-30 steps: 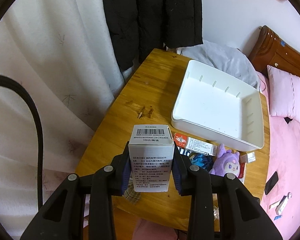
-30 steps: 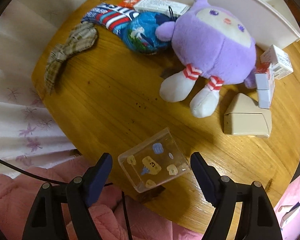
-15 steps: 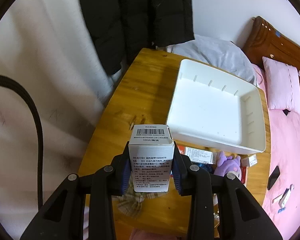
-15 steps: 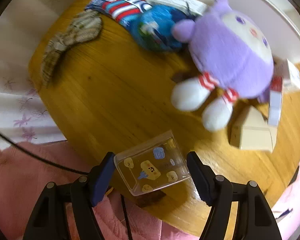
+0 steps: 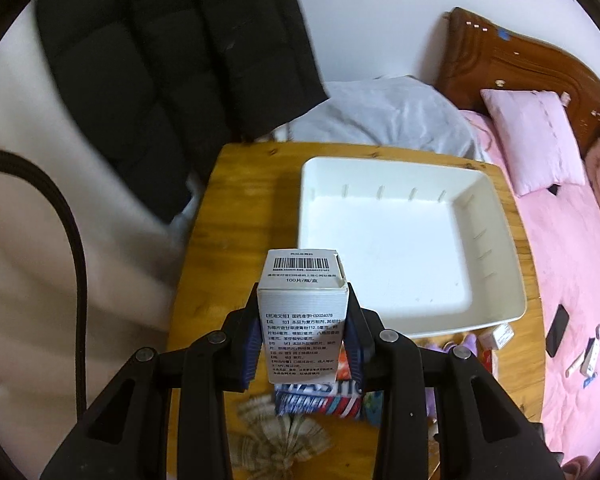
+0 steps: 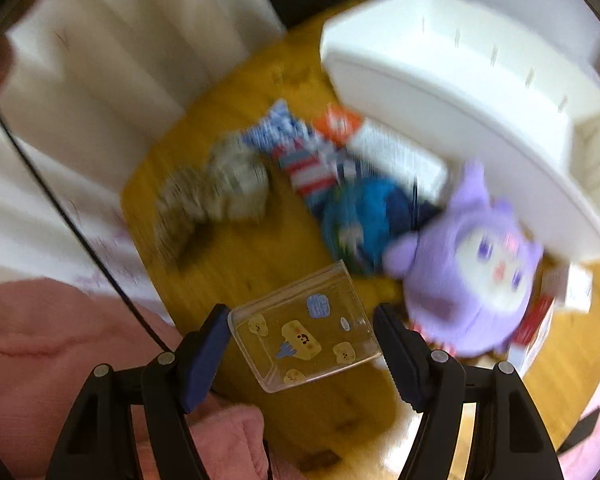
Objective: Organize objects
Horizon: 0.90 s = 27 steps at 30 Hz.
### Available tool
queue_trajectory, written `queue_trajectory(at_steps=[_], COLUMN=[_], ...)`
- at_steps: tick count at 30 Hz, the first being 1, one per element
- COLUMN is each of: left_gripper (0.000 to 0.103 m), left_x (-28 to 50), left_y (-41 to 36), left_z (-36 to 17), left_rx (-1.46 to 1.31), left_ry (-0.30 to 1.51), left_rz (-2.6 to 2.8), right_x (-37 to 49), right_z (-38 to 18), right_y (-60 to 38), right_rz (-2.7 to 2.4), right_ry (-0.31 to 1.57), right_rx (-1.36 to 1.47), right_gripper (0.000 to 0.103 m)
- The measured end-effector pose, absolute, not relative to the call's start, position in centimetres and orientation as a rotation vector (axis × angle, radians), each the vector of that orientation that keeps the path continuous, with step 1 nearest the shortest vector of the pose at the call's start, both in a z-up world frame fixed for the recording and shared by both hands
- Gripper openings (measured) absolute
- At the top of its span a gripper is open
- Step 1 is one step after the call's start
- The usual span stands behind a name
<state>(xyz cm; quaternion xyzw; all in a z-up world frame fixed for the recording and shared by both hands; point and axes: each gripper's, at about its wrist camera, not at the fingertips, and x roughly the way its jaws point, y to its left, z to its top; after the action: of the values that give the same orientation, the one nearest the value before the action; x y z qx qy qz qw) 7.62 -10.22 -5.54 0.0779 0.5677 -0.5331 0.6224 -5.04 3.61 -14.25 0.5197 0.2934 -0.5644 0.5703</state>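
The wooden table (image 5: 236,200) held a big white tray (image 5: 496,264) that was empty inside, so there was lots of room. The left gripper (image 5: 302,344) was clamped on a white medicine box (image 5: 302,320), one pad on each side, and the box stood up straight. It hung over the table just beside the tray's near left corner. To do this step well, I think the hand should carry the box over the rim first, go down low, and only then let go, so the box does not tip or bounce out. A corner spot would save room for the other things.

The purple plush toy (image 6: 480,280) lay against the tray's outer wall, with a blue bag (image 6: 364,216), a striped packet (image 6: 300,160) and a checked cloth bow (image 6: 216,192) near it on the table.

The right gripper (image 6: 302,344) had a small clear case with yellow stickers (image 6: 304,332) between its pads. Its jaws had just been closing, and the pads looked to be touching the case's two ends. The case sat crooked in the grip, so a slow, gentle lift would be best, or it might slip.
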Motion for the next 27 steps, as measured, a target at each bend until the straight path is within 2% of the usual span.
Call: queue_trajectory(at_steps=[11,12,14,21,27], left_gripper=[0.038,0.038,0.038,0.038,0.038], left_x=[7.7,7.7,7.9,8.0,7.2], left_y=[-13.4,-13.6,-14.1,-16.6,-18.3], left_z=[-4.8,-4.9,-5.2,-6.8,-7.6], left_rx=[0.095,0.086,0.074,0.083,0.149], left_ry=[1.251,1.253,1.27,1.333,1.354], left_rz=[-1.369,-1.375,-1.383,-1.388,-1.421], right_x=[-9.4,-9.7,-10.7,-14.4,-15.2], right_z=[-9.7,-9.7,-9.3,-10.3,-11.6], right_y=[0.9,0.8,0.8,-0.2,-0.7], right_rz=[-1.512,-1.529,-1.571,-1.686,-1.709], right_ry=[0.372,0.346,0.292,0.181,0.159], right_rx=[1.036,1.031,1.018,1.038,1.087], right_gripper=[0.073,0.072,0.058,0.047,0.046])
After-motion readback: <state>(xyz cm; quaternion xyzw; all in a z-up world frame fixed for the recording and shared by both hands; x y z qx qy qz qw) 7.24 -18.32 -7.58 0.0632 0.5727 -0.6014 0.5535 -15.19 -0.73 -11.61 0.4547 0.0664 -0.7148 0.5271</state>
